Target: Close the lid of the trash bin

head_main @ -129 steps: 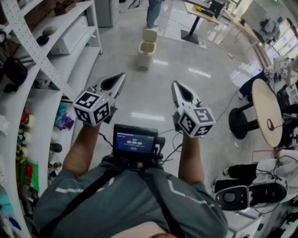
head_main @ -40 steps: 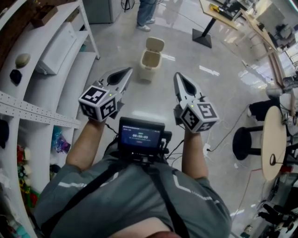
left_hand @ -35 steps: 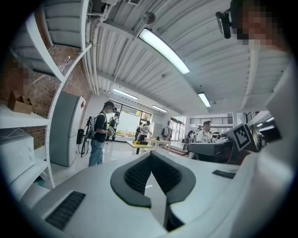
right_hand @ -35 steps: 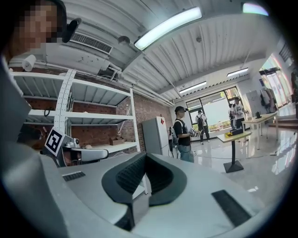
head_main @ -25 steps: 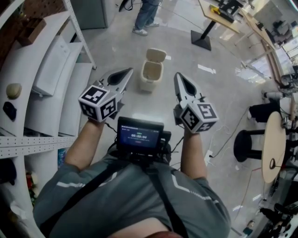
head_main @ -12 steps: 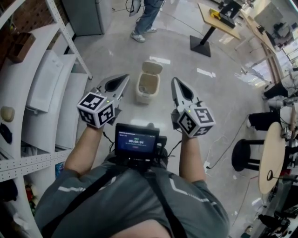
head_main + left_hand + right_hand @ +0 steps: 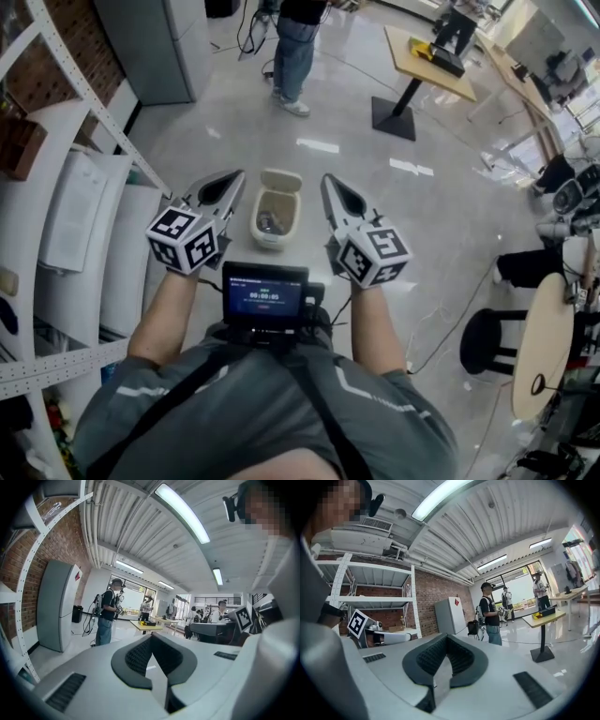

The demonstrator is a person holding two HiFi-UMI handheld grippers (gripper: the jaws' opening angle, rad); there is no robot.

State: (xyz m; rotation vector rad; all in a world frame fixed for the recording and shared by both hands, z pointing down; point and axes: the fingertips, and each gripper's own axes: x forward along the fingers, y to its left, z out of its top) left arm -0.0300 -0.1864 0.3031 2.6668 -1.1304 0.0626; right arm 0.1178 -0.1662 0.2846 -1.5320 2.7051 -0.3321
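Note:
A small beige trash bin (image 7: 270,217) stands on the shiny floor, its lid (image 7: 281,180) tipped up and back so the inside shows some rubbish. In the head view it lies between and beyond my two grippers, lower than both. My left gripper (image 7: 226,187) is held to its left, jaws shut and empty. To the bin's right my right gripper (image 7: 337,190) is likewise shut on nothing. Both gripper views look level across the room, with the left gripper (image 7: 151,639) and right gripper (image 7: 446,640) closed to a point; the bin is out of their sight.
White shelving (image 7: 80,225) runs along the left, with a grey cabinet (image 7: 155,47) behind it. A person (image 7: 295,52) stands beyond the bin near a pedestal table (image 7: 417,61). A round table (image 7: 534,342), a black stool (image 7: 483,342) and a floor cable (image 7: 441,314) are at the right.
The bin has drawn much nearer, from far ahead to just beyond and between the gripper tips. Both grippers have stayed shut and held out in front.

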